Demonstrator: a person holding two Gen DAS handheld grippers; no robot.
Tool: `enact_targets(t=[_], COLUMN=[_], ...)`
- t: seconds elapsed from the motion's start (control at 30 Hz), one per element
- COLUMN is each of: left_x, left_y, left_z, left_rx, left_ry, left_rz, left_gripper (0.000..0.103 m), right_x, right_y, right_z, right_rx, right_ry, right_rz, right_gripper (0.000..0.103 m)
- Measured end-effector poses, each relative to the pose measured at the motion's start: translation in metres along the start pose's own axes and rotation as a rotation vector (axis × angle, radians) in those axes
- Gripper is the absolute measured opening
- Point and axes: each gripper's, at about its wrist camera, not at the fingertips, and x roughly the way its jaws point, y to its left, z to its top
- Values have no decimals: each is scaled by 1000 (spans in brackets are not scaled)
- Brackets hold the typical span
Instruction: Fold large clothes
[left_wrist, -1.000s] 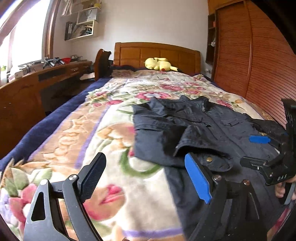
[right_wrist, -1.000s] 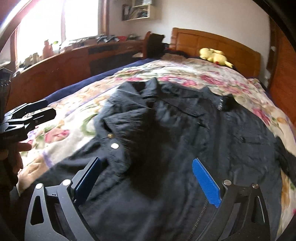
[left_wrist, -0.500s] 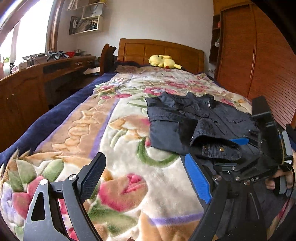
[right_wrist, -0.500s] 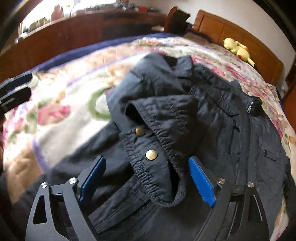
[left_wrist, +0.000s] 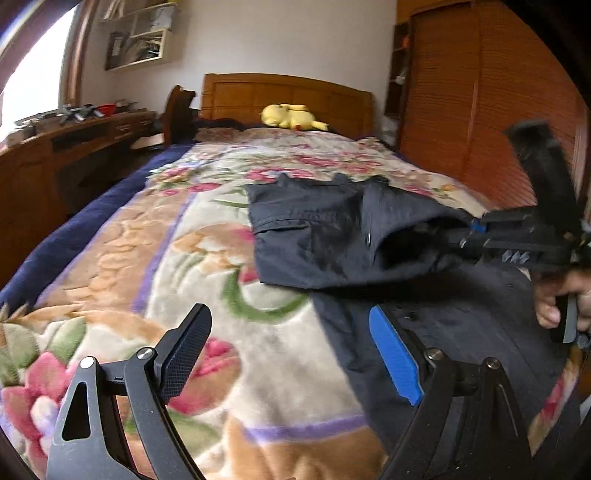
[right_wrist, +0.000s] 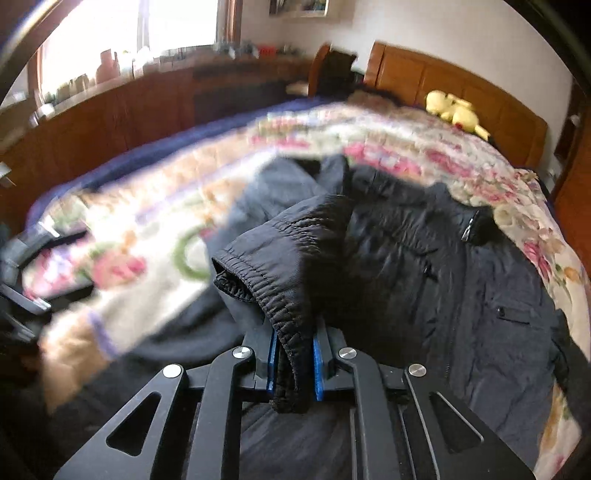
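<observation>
A dark navy jacket (left_wrist: 325, 236) lies spread on the floral bedspread (left_wrist: 177, 258); it also shows in the right wrist view (right_wrist: 461, 280). My right gripper (right_wrist: 293, 363) is shut on the jacket's elastic sleeve cuff (right_wrist: 273, 280) and holds it lifted above the jacket body. In the left wrist view the right gripper (left_wrist: 476, 230) shows at the right, clamped on the sleeve. My left gripper (left_wrist: 288, 354) is open and empty, low over the bedspread near the jacket's lower left edge.
A yellow plush toy (left_wrist: 290, 116) lies by the wooden headboard (left_wrist: 284, 98). A wooden desk (left_wrist: 55, 155) with clutter runs along the left under the window. A slatted wooden wardrobe (left_wrist: 480, 110) stands to the right.
My right gripper has closed on the sleeve cuff and lifted it off the jacket. My left gripper has stayed open and drawn back a little.
</observation>
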Motion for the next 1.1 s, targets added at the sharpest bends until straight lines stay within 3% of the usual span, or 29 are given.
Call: enact_targets(t=[0.27,0.43,0.77,1.1], left_x=[-10,-17,-27,-26], left_y=[-14,-24,-35,-47], left_z=[1,-3,-3,3], left_rx=[27,35,54,59], left_ry=[-16,-21,-28,-25], left_rz=[6,-1,-25,-42], left_gripper=[88,88,88,88], right_x=[-81,-105,-108,-96], right_y=[-2,-2,-25,-43], right_z=[-20,-37,-75,-79], right_rx=[23,39,129,223], right_ry=[-136,-168,-117,-48], right_rz=[-27,-92,-205,-250], right_gripper=[14,14,14,14])
